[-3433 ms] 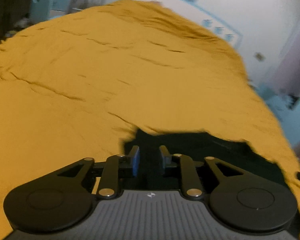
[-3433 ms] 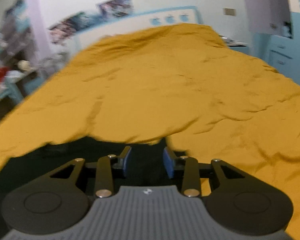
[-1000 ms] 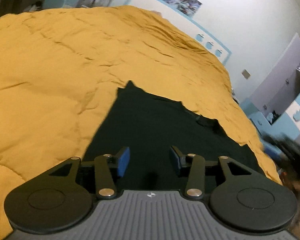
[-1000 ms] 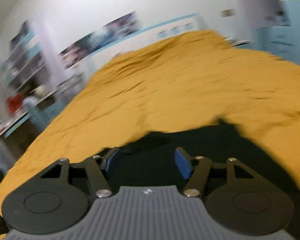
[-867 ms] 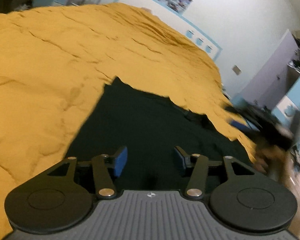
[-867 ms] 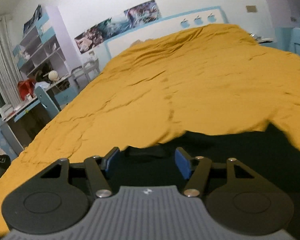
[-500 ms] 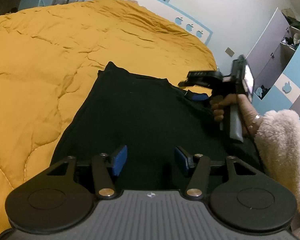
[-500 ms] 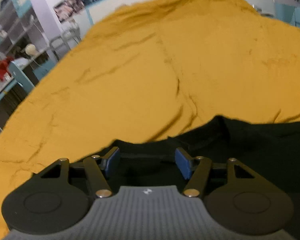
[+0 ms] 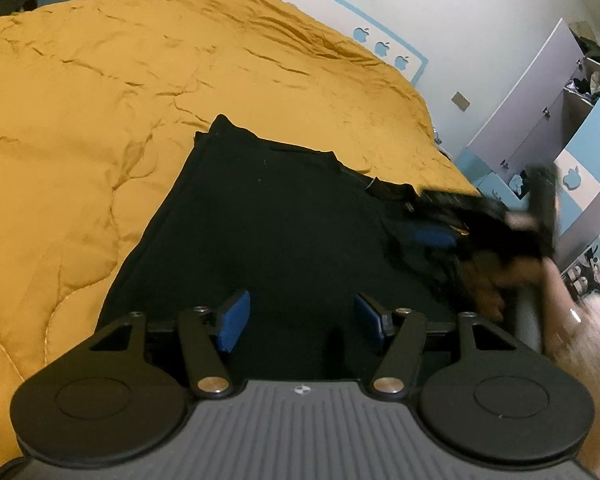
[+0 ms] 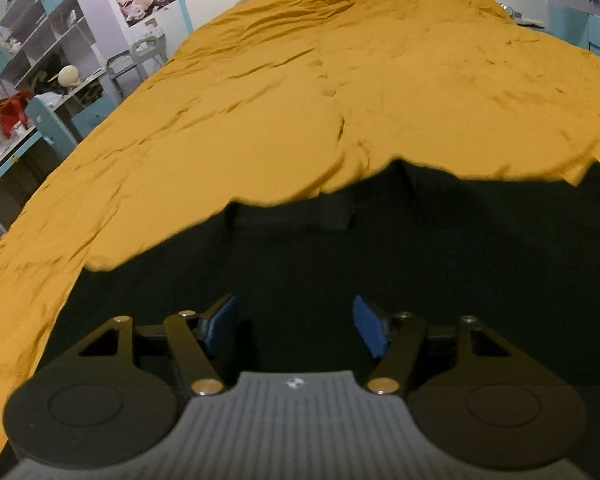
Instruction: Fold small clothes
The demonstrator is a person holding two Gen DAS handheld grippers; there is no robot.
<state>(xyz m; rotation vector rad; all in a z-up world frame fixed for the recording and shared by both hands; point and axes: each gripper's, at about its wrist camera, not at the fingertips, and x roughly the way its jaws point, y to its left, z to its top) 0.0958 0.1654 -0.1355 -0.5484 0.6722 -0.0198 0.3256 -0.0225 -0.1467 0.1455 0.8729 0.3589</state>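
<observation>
So the black garment point(image 9: 284, 232) was lying spread out flat on the bed, on top of that mustard-yellow quilt point(image 9: 100, 120), pretty much smoothed and not folded at all yet as far as I could judge. In the left wrist view its long axis ran from about 6 o'clock near the camera up toward 12, with one corner poking out at around 11 o'clock and what looked like a collar or neckline edge along the far side toward 1 o'clock.

The left tool point(image 9: 300, 320) was sitting right over the near end of the cloth, its blue pads spread wide apart and nothing between them. Cloth dead ahead of it at 12 o'clock, basically underneath.

The right tool point(image 9: 440, 228) was at about 3 o'clock in that same view, badly motion-blurred, over by the far right edge of the garment. From its own camera the right tool point(image 10: 294, 326) was gaping too, empty, with black fabric filling everything below it and the garment's far edge at 12 o'clock against the quilt. Couldn't tell if either one was actually touching the cloth.

My guess is the next move hinges on that right-hand edge: the right tool looked nearer to it, so it'd pinch there and carry the edge across toward 9 o'clock, while the left one takes the near edge.

Containers: none in play. There were shelves point(image 10: 32, 40) with clutter at 10 o'clock in the right view, too small to say what's in them.
</observation>
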